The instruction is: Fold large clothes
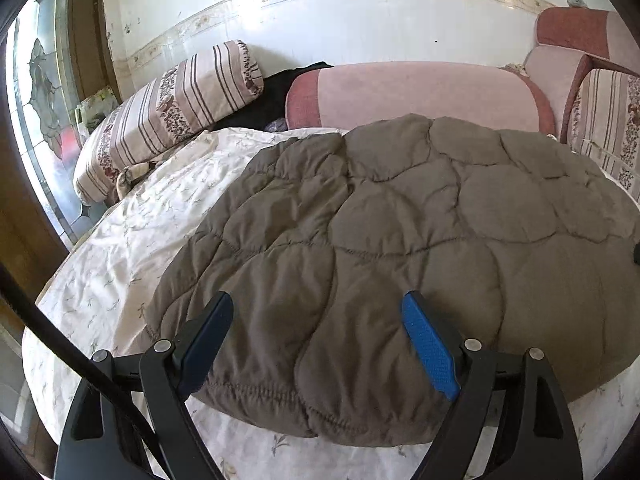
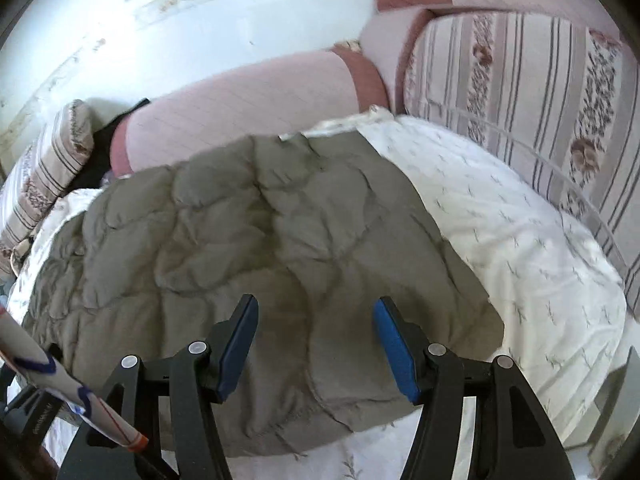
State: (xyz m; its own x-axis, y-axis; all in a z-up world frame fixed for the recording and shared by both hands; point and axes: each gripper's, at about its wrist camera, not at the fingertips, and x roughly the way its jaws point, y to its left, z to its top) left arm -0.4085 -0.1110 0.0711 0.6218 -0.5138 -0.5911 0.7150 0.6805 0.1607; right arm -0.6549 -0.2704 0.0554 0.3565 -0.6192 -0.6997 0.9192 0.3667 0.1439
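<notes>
A grey-brown quilted jacket (image 1: 400, 240) lies spread flat on a white flowered bedsheet (image 1: 132, 232). In the left wrist view my left gripper (image 1: 320, 304) hovers over the jacket's near hem, its blue-padded fingers (image 1: 430, 348) wide apart with nothing between them. The right wrist view shows the same jacket (image 2: 248, 248) on the sheet (image 2: 520, 248). My right gripper (image 2: 316, 308) hangs above its near edge. Those jaws stand apart too, not touching the cloth. This view is blurred by motion.
A pink bolster (image 1: 412, 96) lies along the white tiled wall (image 1: 360, 28) behind the jacket. Striped flowered pillows (image 1: 168, 108) sit at the left, and a striped cushion (image 2: 520, 92) at the right. A dark garment (image 1: 276, 92) lies behind the pillow. A cable (image 1: 72, 348) crosses the lower left.
</notes>
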